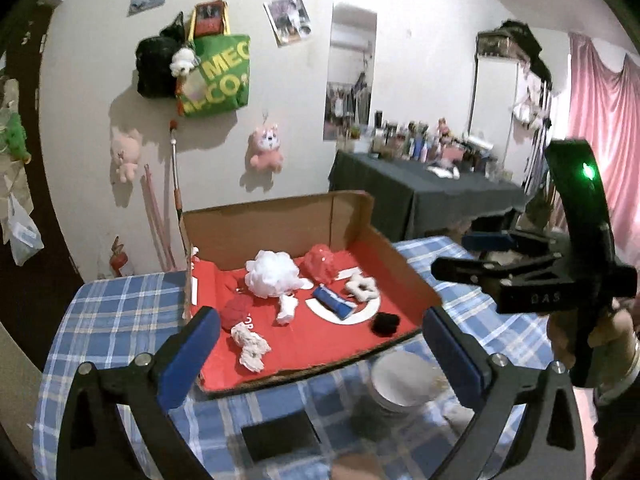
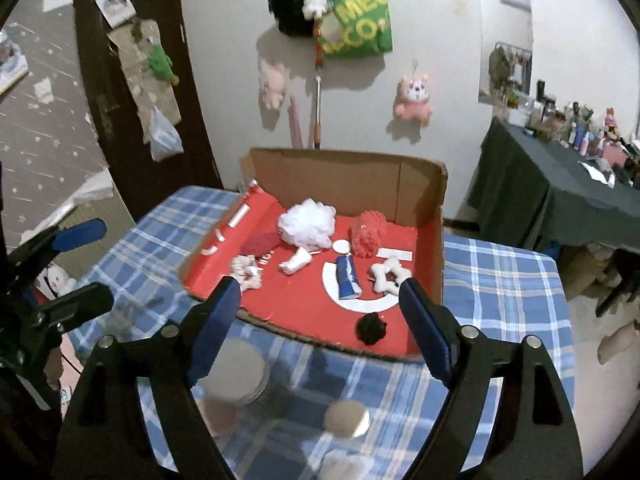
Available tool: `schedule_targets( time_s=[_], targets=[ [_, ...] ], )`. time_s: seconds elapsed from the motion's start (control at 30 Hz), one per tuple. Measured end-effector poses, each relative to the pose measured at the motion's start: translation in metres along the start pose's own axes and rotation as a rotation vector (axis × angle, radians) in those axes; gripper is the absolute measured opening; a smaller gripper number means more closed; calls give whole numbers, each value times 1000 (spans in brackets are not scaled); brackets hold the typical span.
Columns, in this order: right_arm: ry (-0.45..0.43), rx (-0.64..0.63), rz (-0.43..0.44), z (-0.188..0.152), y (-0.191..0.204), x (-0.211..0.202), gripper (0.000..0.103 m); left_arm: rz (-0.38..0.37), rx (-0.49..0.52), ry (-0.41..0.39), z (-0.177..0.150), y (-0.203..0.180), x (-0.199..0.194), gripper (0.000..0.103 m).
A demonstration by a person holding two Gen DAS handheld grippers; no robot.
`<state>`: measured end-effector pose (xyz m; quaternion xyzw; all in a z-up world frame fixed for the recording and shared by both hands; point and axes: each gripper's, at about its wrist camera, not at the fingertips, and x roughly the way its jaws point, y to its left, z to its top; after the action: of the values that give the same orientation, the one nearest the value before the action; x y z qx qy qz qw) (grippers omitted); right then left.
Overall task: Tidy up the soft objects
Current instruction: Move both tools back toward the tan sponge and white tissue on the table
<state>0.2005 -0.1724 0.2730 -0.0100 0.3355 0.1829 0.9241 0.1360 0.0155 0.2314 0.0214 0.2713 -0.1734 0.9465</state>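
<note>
A cardboard box (image 1: pixel 280 220) (image 2: pixel 344 172) with a red floor lies on the plaid table. In it are a white mesh puff (image 1: pixel 272 276) (image 2: pixel 308 222), a red fluffy piece (image 1: pixel 320 262) (image 2: pixel 366 234), a dark red ball (image 1: pixel 236 310), a pink-white scrunchie (image 1: pixel 250 346) (image 2: pixel 246 270), a blue folded cloth (image 1: pixel 334 304) (image 2: pixel 348 278), a white ring-shaped scrunchie (image 1: pixel 362 286) (image 2: pixel 386 274) and a black pom-pom (image 1: pixel 385 323) (image 2: pixel 371 328). My left gripper (image 1: pixel 320 344) hovers open before the box's near edge, holding nothing. My right gripper (image 2: pixel 320 300) is likewise open and empty.
Round metal tins (image 1: pixel 400 380) (image 2: pixel 240 372) and a small round lid (image 2: pixel 347 418) sit on the blue plaid cloth (image 1: pixel 120 304) in front of the box, beside a black flat item (image 1: pixel 278 436). A dark-draped table (image 2: pixel 532 188) with bottles stands right. Bags and plush toys hang on the wall.
</note>
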Motion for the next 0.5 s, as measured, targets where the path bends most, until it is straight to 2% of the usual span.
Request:
schedule_targets(
  time_s=[0.27, 0.5],
  targets=[
    [-156, -13, -32, -37, 24, -70, 87, -1, -24, -131, -26, -22, -54, 103],
    [-268, -2, -114, -80, 35, -104, 90, 15, -29, -214, -55, -37, -84, 103]
  ],
)
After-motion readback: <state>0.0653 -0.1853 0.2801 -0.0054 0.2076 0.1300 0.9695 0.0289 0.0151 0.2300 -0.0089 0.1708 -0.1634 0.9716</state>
